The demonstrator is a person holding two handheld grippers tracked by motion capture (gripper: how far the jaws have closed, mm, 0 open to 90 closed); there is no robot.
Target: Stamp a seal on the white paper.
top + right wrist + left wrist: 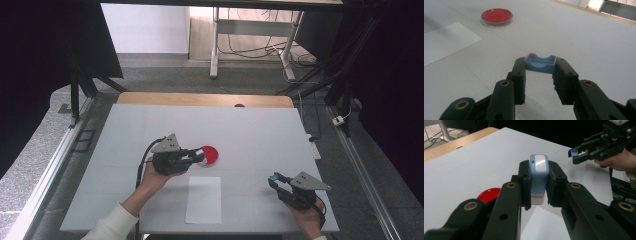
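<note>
- High view: the left hand-held gripper sits near the middle of the white tabletop, its tips right by the red dish. A white sheet of paper lies just nearer the person. The right hand-held gripper rests well apart, at the near right corner, with something small and blue at its tips.
- Left gripper view: the left hand-held gripper pinches a blue-and-white stamp upright between its jaws; the red dish shows below and to the left.
- Right gripper view: the right hand-held gripper clamps a shallow blue cap, hollow side up, above the tabletop.
</note>
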